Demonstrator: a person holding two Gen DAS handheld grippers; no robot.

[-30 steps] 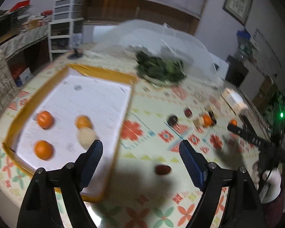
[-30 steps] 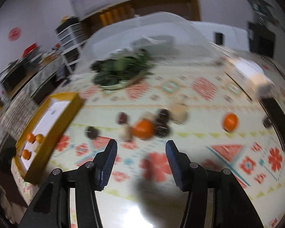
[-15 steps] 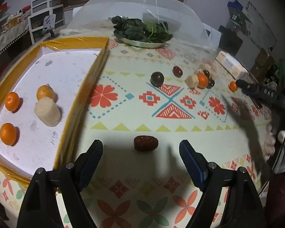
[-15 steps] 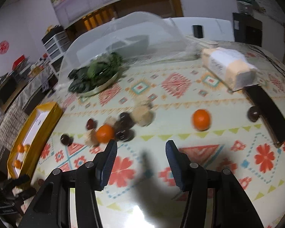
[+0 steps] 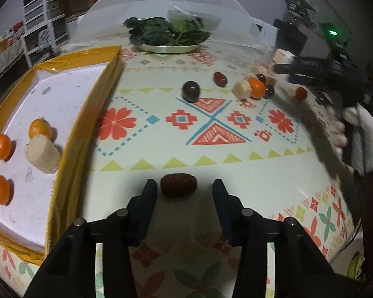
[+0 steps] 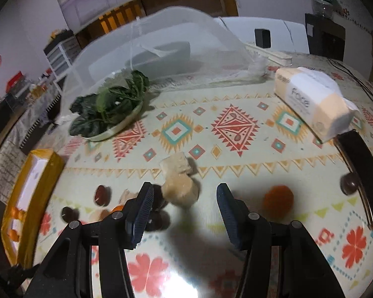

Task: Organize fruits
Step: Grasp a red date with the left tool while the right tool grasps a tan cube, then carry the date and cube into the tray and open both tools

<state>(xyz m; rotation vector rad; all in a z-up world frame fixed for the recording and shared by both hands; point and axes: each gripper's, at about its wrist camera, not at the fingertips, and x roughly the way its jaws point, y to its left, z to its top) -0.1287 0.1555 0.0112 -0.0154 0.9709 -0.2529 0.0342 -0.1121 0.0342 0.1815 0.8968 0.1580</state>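
Note:
In the left wrist view a dark red date [image 5: 178,185] lies on the patterned cloth between the fingers of my left gripper [image 5: 184,190]. Its jaws are closing, and the pads stand just clear of the date. The yellow-rimmed white tray [image 5: 112,74] to the left holds three oranges [image 5: 39,128] and a beige chunk [image 5: 42,156]. In the right wrist view my right gripper [image 6: 185,193] hangs open around a beige chunk [image 6: 180,191] without touching it. An orange [image 6: 278,198] lies to its right, and dark fruits [image 6: 100,193] to its left.
A plate of greens [image 5: 169,37] stands at the back under a raised mesh cover [image 6: 161,49]. A tissue pack [image 6: 310,101] and a long black object [image 6: 363,171] lie at the right. More loose fruit [image 5: 257,88] is clustered mid-table. A gloved hand [image 5: 360,129] holds the right gripper.
My left gripper sank over the red date and its jaws narrowed around it. My right gripper swept across the table until the beige chunk came between its fingers.

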